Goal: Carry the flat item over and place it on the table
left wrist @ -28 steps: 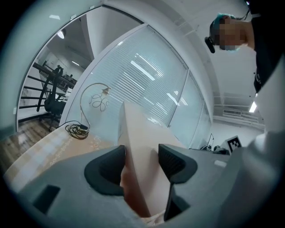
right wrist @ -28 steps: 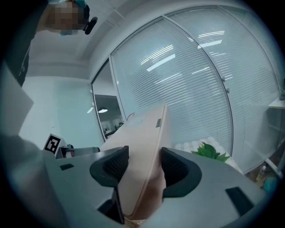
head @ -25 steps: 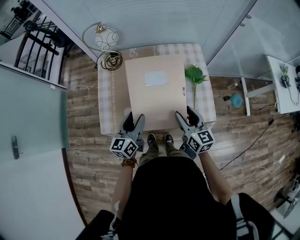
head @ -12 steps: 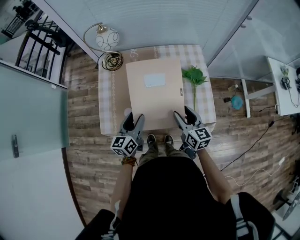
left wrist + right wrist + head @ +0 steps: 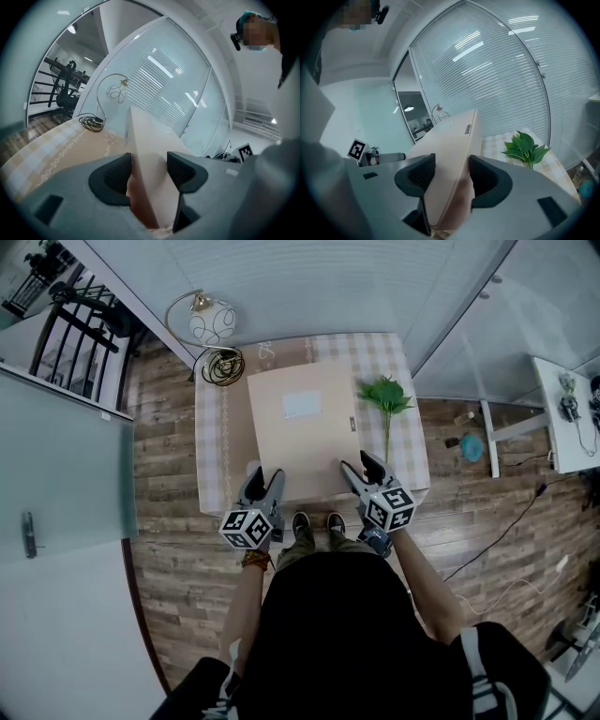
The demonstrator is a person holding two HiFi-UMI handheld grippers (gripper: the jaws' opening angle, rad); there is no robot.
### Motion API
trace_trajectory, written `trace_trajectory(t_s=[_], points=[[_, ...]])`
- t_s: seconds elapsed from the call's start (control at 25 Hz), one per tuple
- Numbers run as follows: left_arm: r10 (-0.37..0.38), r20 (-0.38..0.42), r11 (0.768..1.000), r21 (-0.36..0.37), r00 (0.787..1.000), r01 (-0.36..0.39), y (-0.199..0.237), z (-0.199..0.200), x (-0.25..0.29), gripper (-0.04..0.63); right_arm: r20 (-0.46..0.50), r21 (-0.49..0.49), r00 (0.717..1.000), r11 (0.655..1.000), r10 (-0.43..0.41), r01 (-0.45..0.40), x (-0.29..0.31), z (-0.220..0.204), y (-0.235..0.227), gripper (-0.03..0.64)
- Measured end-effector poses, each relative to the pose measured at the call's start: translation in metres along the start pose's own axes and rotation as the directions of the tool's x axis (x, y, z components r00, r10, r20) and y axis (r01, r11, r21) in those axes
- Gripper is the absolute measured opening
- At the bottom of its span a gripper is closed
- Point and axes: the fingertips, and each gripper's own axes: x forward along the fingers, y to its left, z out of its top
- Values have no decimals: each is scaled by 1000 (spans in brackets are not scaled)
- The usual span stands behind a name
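A flat tan cardboard box (image 5: 300, 442) with a pale label lies level over the checked table (image 5: 211, 456). Whether it rests on the cloth I cannot tell. My left gripper (image 5: 264, 479) is shut on its near left corner. My right gripper (image 5: 358, 465) is shut on its near right corner. In the left gripper view the box (image 5: 150, 154) runs edge-on between the dark pads of the left gripper (image 5: 149, 171). The right gripper view shows the box (image 5: 445, 145) the same way, clamped in the right gripper (image 5: 452, 173).
A green leafy sprig (image 5: 386, 395) lies on the table just right of the box. A wire lamp with a white globe (image 5: 211, 322) and a coiled cable (image 5: 222, 365) sit at the far left corner. Glass walls stand behind the table. A person's feet are at its near edge.
The box has moved away from me over the table and looks smaller. Both grippers went forward with it, and the right one also shifted left.
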Motion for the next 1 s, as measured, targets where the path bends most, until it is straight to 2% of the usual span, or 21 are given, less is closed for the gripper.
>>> trace_trajectory(t_s=[1.0], points=[[43,-159,997,-52,986,-52,34,-59,14,240,-183,87,983,996,0,16,22,-73,-27,213]])
